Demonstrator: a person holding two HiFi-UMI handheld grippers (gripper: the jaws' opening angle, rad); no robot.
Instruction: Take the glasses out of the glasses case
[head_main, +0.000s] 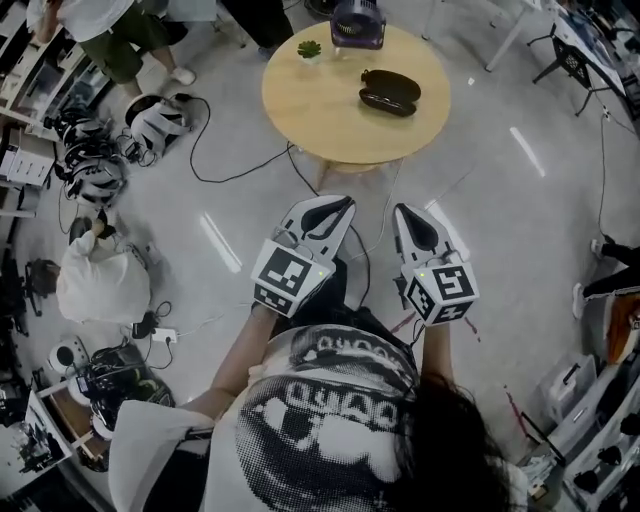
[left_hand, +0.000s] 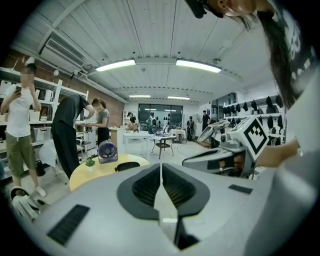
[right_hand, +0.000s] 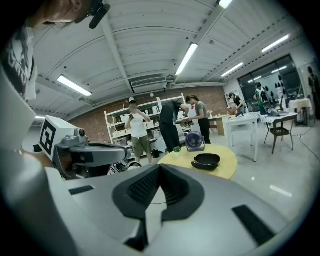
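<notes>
Toward the table's (head_main: 325, 115) right edge sits the case (head_main: 390, 92), well apart from the left gripper (head_main: 341, 204) and right gripper (head_main: 404, 211), both closed and empty; jaws opened late would probably push it off that edge.

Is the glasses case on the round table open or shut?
Open, apparently: the glasses case shows two dark halves, the lid swung back from the base. Its contents: cannot tell.
</notes>
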